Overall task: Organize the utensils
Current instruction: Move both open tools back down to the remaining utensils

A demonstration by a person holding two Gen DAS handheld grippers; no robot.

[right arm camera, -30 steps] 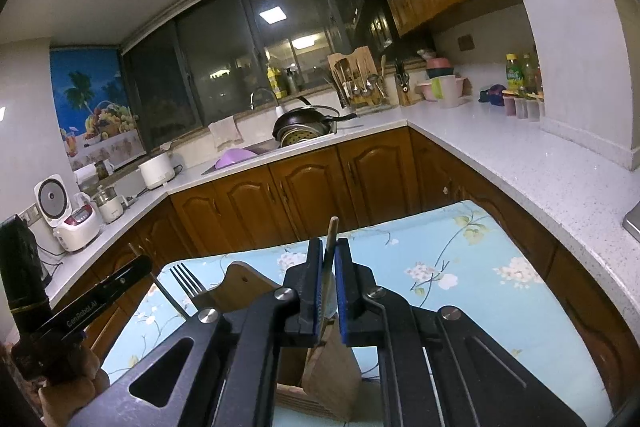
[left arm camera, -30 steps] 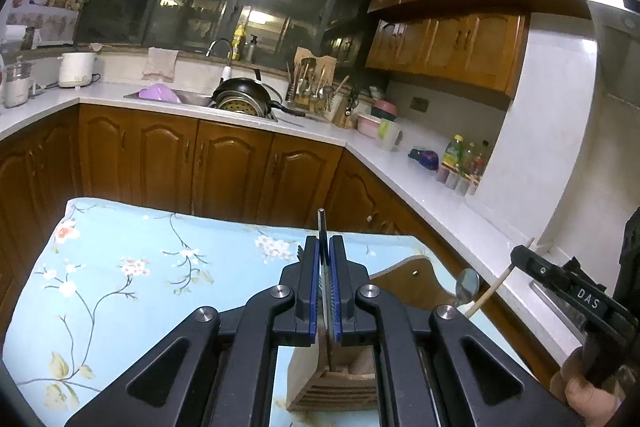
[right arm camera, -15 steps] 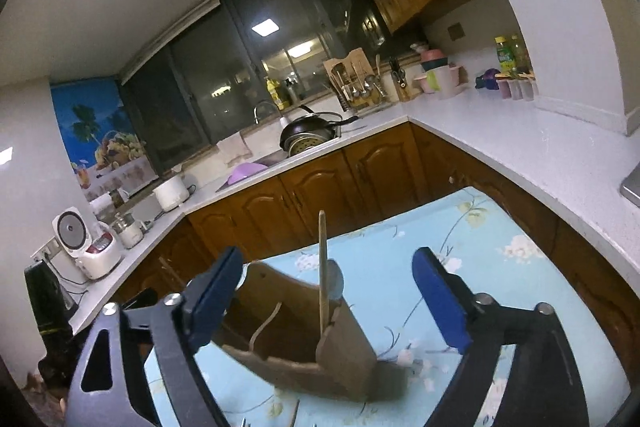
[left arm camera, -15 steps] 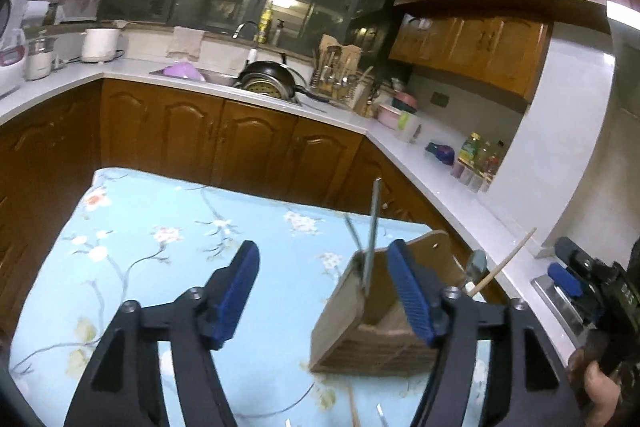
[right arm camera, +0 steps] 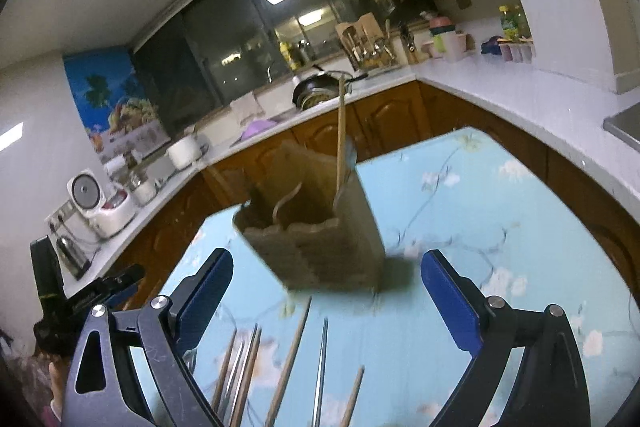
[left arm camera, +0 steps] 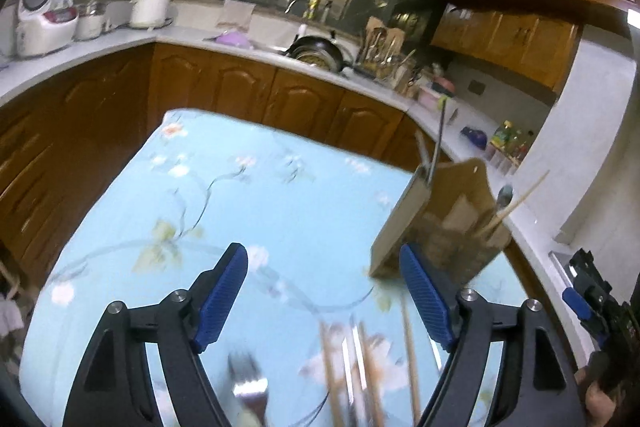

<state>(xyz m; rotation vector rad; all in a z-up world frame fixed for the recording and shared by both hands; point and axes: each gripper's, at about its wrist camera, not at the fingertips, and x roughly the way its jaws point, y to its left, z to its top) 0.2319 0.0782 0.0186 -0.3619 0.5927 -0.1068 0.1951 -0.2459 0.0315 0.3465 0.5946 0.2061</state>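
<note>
A wooden utensil holder (left arm camera: 444,223) stands on the blue floral tablecloth (left arm camera: 224,211); it also shows in the right wrist view (right arm camera: 320,247). A metal utensil handle (left arm camera: 438,143) and a wooden-handled spoon (left arm camera: 514,201) stick up from it; the wooden handle (right arm camera: 341,131) rises from it in the right wrist view. Several loose utensils lie on the cloth: a fork (left arm camera: 248,383) and wooden sticks (left arm camera: 360,371), also seen as sticks (right arm camera: 288,359) in the right wrist view. My left gripper (left arm camera: 326,299) is open and empty. My right gripper (right arm camera: 326,291) is open and empty, the holder just beyond it.
Brown kitchen cabinets (left arm camera: 240,91) with a white counter (right arm camera: 520,91) surround the table on three sides. A rice cooker (left arm camera: 40,15), a pan (left arm camera: 316,51) and bottles (left arm camera: 508,139) sit on the counter. The other gripper (left arm camera: 596,307) shows at the right edge.
Both grippers opened and let go of their utensils, which now stand in the holder. Both have pulled back and tilted down, so the loose utensils on the cloth come into view.
</note>
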